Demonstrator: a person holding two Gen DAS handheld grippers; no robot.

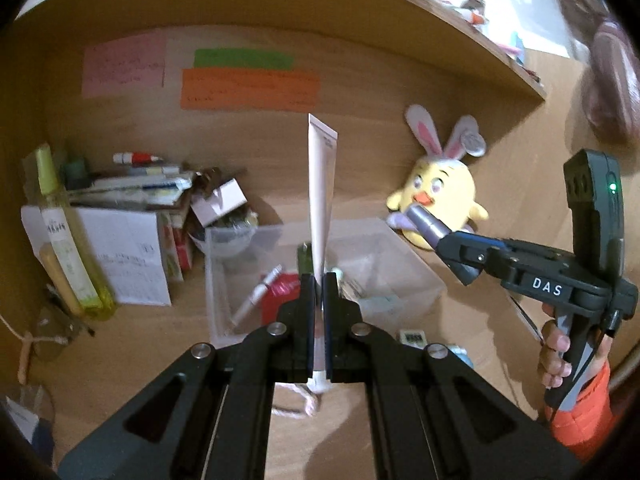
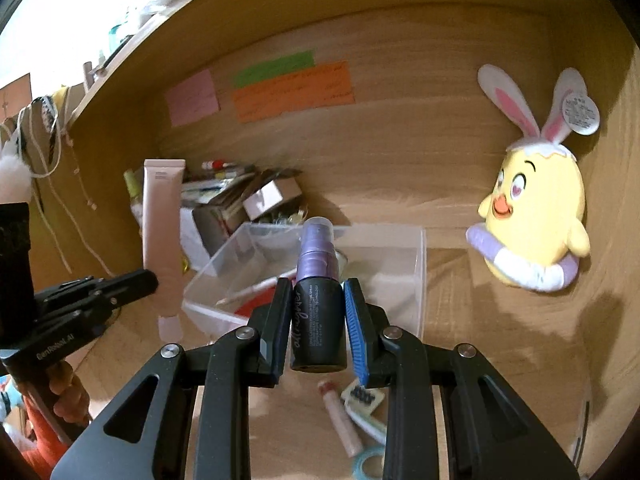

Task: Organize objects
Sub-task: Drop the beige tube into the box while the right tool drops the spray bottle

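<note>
My left gripper [image 1: 319,280] is shut on a pale pink tube [image 1: 321,184], held upright above a clear plastic bin [image 1: 416,268]. The tube [image 2: 162,232] and left gripper [image 2: 150,278] also show in the right wrist view. My right gripper [image 2: 318,284] is shut on a black spray bottle with a purple cap [image 2: 318,280], held over the near side of the bin [image 2: 418,280]. In the left wrist view the right gripper [image 1: 450,256] holds the bottle [image 1: 426,224] by the bin's right edge. The bin holds a white pen [image 1: 260,294] and a red item [image 1: 280,296].
A yellow chick plush with bunny ears [image 2: 536,224] leans on the right wall. Boxes, pens and a yellow-green bottle [image 1: 68,240] crowd the left back corner. Sticky notes [image 1: 248,88] hang on the back panel. A small tube [image 2: 340,416], tape roll and label lie on the desk in front.
</note>
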